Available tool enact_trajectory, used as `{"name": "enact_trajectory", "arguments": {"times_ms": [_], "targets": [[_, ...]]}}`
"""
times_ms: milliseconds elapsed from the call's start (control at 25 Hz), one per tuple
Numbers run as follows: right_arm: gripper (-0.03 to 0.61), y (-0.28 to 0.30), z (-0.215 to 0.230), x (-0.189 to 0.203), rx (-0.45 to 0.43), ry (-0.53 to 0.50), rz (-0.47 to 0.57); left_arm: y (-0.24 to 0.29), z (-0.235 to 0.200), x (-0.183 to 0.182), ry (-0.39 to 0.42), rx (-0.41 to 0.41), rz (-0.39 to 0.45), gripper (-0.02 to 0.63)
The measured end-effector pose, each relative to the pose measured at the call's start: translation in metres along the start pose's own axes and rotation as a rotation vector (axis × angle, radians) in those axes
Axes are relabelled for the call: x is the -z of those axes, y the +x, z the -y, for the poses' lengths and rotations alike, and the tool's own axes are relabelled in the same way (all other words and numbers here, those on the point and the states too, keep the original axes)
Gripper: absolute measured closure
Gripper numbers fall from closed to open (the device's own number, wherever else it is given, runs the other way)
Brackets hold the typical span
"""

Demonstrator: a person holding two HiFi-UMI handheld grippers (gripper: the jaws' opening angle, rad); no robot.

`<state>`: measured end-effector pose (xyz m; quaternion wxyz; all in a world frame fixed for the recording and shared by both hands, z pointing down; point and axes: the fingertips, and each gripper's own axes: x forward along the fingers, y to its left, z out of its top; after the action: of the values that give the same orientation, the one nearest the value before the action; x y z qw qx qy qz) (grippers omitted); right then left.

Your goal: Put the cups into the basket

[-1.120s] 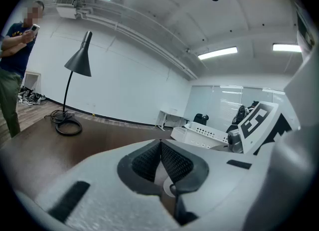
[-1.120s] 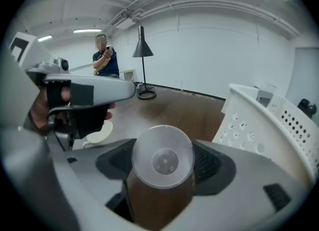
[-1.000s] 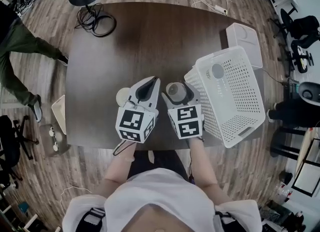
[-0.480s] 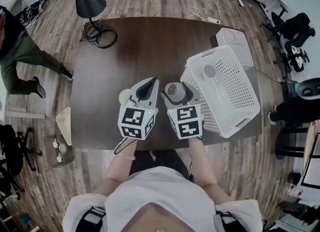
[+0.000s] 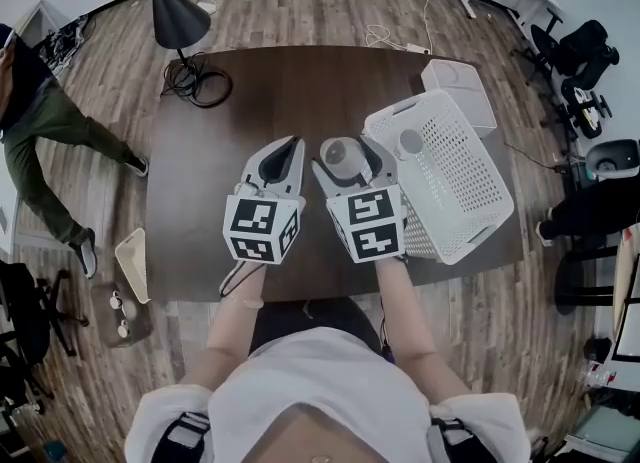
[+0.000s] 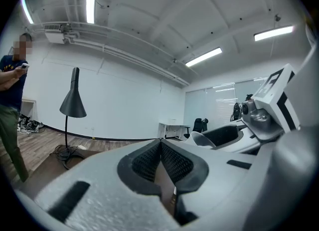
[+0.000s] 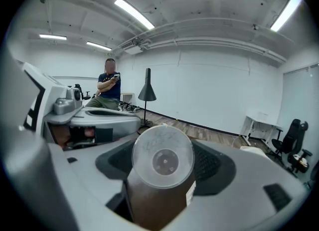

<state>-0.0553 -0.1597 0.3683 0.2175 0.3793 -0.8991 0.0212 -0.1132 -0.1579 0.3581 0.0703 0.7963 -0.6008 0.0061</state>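
Observation:
My right gripper (image 5: 348, 163) is shut on a brown paper cup with a clear lid (image 5: 341, 154), held above the dark table just left of the white lattice basket (image 5: 478, 156). In the right gripper view the cup (image 7: 162, 161) fills the gap between the pads, lid facing the camera. A second cup (image 5: 411, 141) lies inside the basket near its far end. My left gripper (image 5: 289, 144) hangs beside the right one, its jaws shut with nothing between them; its pads (image 6: 172, 162) meet in the left gripper view.
A white lid or box (image 5: 455, 81) lies on the table (image 5: 250, 91) beyond the basket. A black floor lamp (image 5: 168, 6) and coiled cables (image 5: 195, 81) are at the table's far left corner. A person (image 5: 40, 121) stands at the left. Office chairs stand at the right.
Both grippers have risen toward the camera, the right one carrying the cup. The pale cup seen on the table left of the left gripper is now hidden.

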Motion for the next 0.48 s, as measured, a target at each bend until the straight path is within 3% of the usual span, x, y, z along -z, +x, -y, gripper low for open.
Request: {"name": "enact_trajectory", "arguments": {"times_ms": [200,480], "targets": [[0.238,-0.01,0.014,-0.02,0.028,-0.018,0.037,0.009,0.013,-0.014,0.011,0.038,0.026,0.603],[0.238,-0.037,0.053,-0.001,0.128,0.019,0.011,0.032,0.058,-0.014,0.021,0.154,0.012,0.603]]}}
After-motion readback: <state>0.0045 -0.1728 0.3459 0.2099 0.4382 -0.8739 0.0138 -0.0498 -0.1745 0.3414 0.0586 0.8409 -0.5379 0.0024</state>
